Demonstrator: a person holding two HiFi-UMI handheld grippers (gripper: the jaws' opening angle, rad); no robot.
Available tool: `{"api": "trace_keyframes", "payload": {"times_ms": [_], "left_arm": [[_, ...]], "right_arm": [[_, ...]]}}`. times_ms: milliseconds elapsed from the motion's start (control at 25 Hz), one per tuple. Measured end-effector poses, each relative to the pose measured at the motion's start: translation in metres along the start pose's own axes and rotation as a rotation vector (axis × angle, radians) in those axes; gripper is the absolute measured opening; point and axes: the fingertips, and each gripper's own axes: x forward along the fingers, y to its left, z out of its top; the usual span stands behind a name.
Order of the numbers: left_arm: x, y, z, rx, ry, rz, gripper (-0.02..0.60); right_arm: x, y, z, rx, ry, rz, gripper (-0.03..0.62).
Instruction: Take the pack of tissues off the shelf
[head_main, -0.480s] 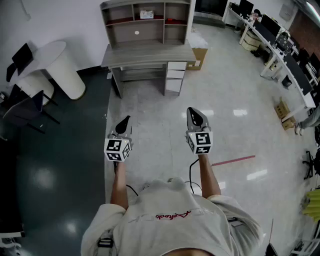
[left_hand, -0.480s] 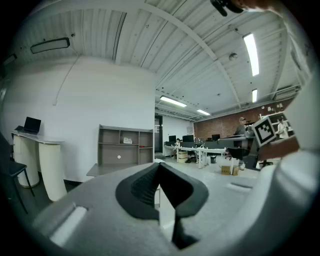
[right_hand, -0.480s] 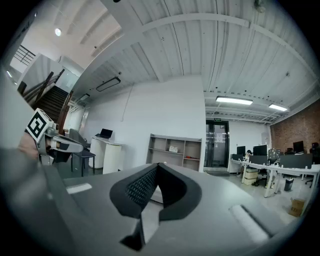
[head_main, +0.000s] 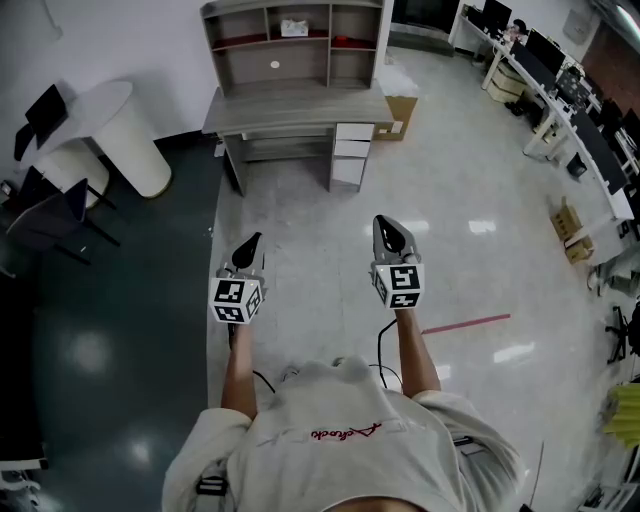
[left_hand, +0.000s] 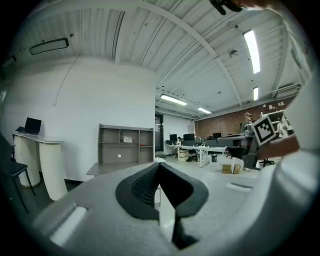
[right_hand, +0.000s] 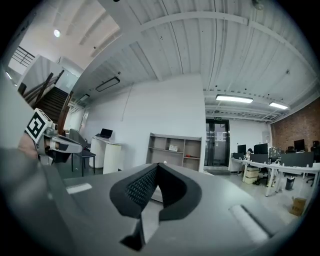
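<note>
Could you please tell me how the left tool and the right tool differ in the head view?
The left tool hangs beside the edge of the dark floor; the right tool is well over the pale floor. The left tool's jaws look black from above, the right tool's greyer. The right tool reaches slightly farther forward than the left tool. Both are shut, empty and aimed toward the shelf.

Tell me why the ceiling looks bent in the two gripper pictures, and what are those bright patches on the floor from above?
Left gripper view and right gripper view: wide-angle lenses bow the ceiling and darken the corners; the close left tongs and right tongs look soft. Head view: the bright patches are likely lamp glare on the glossy floor.
</note>
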Motion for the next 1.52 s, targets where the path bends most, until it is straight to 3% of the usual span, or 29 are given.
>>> {"api": "trace_keyframes", "payload": {"times_ms": [1000, 1520], "left_arm": [[0.07, -0.082, -0.006, 0.01, 0.02, 0.0, 0.0], [0.13, -0.053, -0.01, 0.005, 0.016, -0.013, 0.0]], "right_arm": [[-0.01, -0.079, -0.037, 0.022, 0.017, 0.06, 0.006], [0.048, -0.096, -0.047, 0.013, 0.022, 0.061, 0.006]]}}
